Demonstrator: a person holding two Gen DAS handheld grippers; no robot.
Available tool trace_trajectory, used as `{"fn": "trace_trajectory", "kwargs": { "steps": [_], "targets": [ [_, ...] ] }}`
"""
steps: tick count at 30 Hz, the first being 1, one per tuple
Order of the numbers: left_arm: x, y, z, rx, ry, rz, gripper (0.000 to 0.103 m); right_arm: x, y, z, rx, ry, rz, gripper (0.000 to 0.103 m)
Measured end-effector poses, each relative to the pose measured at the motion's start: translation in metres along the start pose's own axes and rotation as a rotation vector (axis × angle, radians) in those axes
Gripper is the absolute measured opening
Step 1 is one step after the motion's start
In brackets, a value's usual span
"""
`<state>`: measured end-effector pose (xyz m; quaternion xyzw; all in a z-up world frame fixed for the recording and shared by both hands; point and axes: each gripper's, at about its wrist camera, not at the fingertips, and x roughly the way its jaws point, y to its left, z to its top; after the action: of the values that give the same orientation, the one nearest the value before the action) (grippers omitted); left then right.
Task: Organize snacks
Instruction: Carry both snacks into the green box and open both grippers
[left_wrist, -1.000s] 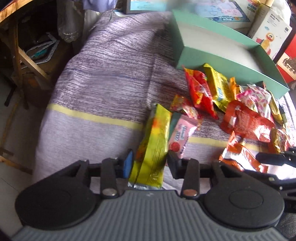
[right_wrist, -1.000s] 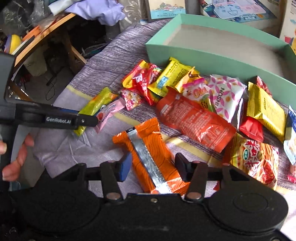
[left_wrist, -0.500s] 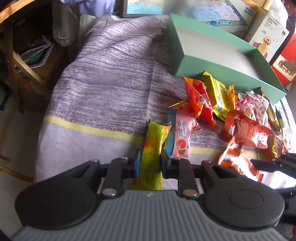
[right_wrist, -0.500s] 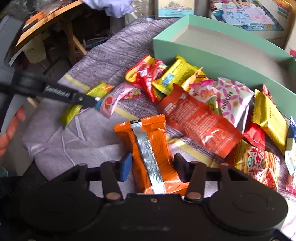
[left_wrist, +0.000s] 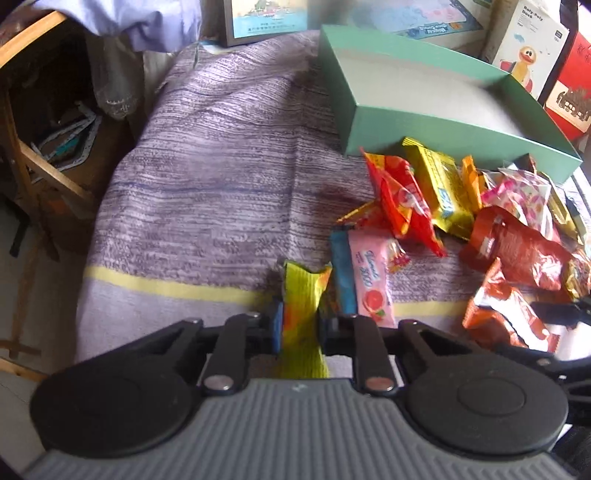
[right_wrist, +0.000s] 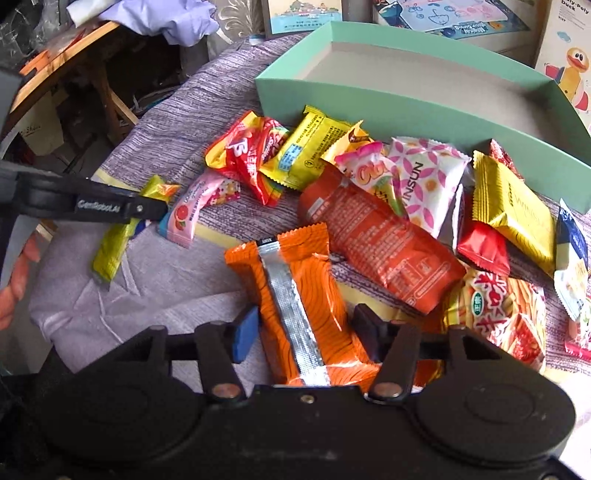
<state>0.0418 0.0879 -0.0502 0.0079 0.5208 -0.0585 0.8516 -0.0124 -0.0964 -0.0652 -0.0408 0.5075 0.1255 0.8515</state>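
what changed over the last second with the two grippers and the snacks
The left gripper closed onto the yellow-green packet and now pinches it. The right gripper straddles the orange packet as before, jaws opening slightly. The pile and the green box stayed put.

Left gripper (left_wrist: 300, 325) jaws closing, now pinching the yellow-green packet (left_wrist: 301, 295) lower centre, pink packet (left_wrist: 369, 280) nudged upright beside it, right gripper (right_wrist: 303, 332) jaws opening around the orange packet (right_wrist: 295, 295).
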Motion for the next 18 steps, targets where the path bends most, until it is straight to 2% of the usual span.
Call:
{"fn": "trace_trajectory", "kwargs": {
  "steps": [4,9,15,18],
  "targets": [
    [-0.017,0.007,-0.001,-0.061,-0.031,-0.019,0.017,-0.010,0.001,0.004,0.005,-0.020,0.029,0.047],
    [-0.045,0.001,0.011,-0.054,-0.092,-0.049,0.017,-0.036,-0.007,0.014,0.052,-0.083,0.072,0.042],
    [-0.056,-0.024,0.050,-0.021,-0.142,-0.109,0.017,-0.068,-0.044,0.039,0.138,-0.171,0.078,0.041],
    [-0.052,-0.039,0.076,0.001,-0.159,-0.122,0.017,-0.080,-0.069,0.059,0.174,-0.214,0.050,0.041]
  ]
}}
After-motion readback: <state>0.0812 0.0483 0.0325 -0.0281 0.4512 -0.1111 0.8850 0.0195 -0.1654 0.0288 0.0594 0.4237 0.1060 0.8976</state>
